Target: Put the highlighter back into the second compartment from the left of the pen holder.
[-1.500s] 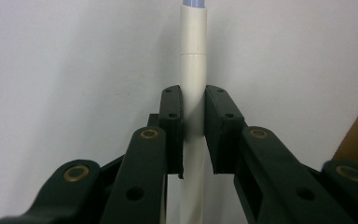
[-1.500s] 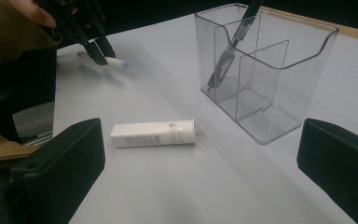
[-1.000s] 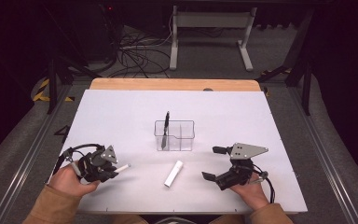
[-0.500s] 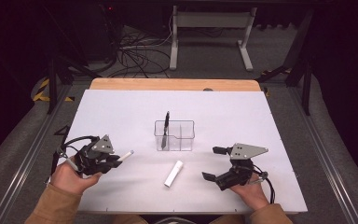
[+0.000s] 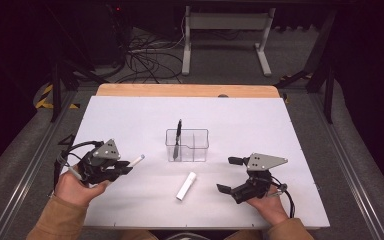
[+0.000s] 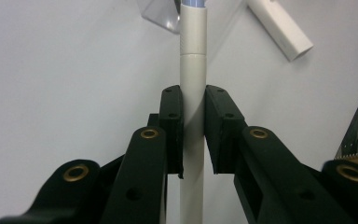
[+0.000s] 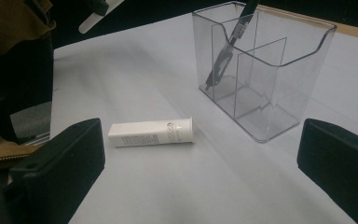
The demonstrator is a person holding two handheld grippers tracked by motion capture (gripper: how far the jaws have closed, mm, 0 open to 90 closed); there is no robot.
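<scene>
Since the earlier frame, the left tool (image 5: 122, 169) has lifted a little with the white pen (image 5: 136, 161) and now sits higher above the counter (image 5: 130, 115), while the right tool (image 5: 232, 175) has stayed where it was.

The counter is big and white, with a strip of wood along its far edge. Near its middle stands a clear box (image 5: 187, 145) with walls inside that split it into parts. A black pen (image 5: 178, 134) leans in the left part of the box, with its top poking out over the rim.

The left tool is held in a hand (image 5: 75, 187) near the left front of the counter. Its jaws are pressed tight on the white pen. In the left gripper view the white pen (image 6: 192, 93) runs straight up between the two black jaws and sticks out past their tips. In the high view the pen's end points toward the clear box.

The right tool is held in the other hand (image 5: 265, 202) near the right front of the counter. Its jaws are spread wide with nothing between them.

A small white tube (image 5: 186, 186) lies flat on the counter, in front of the clear box and between the two tools. In the right gripper view the tube (image 7: 151, 132) lies just to the left of the clear box (image 7: 279, 88), apart from it.
</scene>
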